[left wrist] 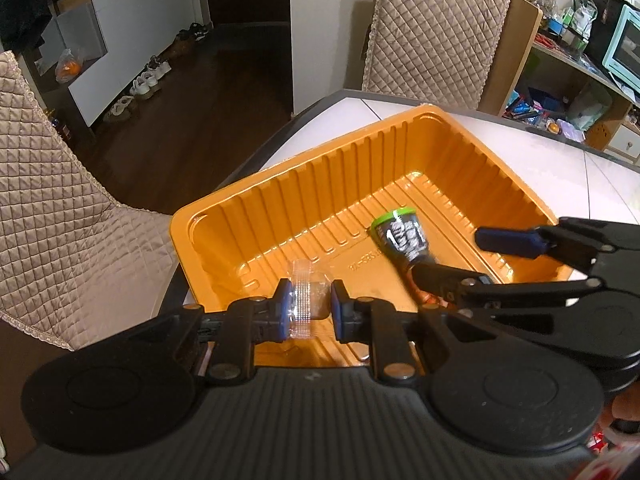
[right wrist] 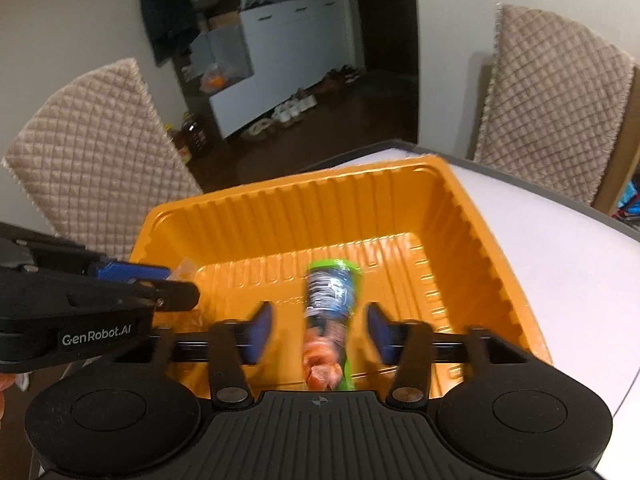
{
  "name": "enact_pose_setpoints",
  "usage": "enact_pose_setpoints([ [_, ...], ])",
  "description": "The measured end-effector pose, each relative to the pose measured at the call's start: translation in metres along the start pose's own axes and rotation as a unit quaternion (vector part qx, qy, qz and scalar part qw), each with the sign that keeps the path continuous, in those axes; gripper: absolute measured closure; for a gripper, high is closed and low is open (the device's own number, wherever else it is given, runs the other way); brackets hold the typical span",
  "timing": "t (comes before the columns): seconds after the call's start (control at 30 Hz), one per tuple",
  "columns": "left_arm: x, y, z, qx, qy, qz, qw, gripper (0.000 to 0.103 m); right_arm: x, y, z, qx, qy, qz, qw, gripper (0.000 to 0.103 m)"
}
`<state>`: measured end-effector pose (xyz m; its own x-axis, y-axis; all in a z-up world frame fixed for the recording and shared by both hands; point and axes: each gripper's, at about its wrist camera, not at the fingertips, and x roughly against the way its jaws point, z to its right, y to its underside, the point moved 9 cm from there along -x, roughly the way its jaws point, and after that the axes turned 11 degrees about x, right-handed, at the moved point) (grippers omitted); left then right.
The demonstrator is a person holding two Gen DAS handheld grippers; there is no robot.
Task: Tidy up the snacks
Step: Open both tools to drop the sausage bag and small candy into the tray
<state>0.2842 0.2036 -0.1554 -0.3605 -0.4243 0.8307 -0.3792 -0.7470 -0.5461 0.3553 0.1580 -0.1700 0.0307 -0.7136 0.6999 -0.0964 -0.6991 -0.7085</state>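
Clamped between the left gripper [left wrist: 311, 309] pads, a clear-wrapped snack [left wrist: 304, 300] hangs over the near wall of the orange tray [left wrist: 256, 196]. Right gripper [right wrist: 320, 330] jaws stand apart, the green-topped snack packet [right wrist: 330, 300] loose between them, blurred, untouched by either pad, above the tray floor.

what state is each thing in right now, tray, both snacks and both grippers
tray: upright on the table, open-topped
clear snack packet: pinched in the left gripper, over the tray
green snack packet: blurred, between the right gripper's open jaws, untouched by the pads
right gripper: open
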Motion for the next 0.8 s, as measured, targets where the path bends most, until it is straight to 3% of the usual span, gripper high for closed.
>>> enact_pose_setpoints([
  [0.37,0.001,-0.004,0.008,-0.005,0.012,0.005,0.9999,0.084,0.023,0.003,0.007,-0.009,0.009,0.005,1.000,0.043],
  [0.57,0.013,-0.014,0.010,-0.010,0.013,0.033,0.9993,0.067,0.038,0.004,0.007,-0.014,0.012,0.013,1.000,0.043],
  [0.8,0.029,-0.014,0.011,-0.013,0.029,0.037,0.9988,0.058,0.062,0.006,0.004,-0.027,0.019,0.028,0.999,0.043],
])
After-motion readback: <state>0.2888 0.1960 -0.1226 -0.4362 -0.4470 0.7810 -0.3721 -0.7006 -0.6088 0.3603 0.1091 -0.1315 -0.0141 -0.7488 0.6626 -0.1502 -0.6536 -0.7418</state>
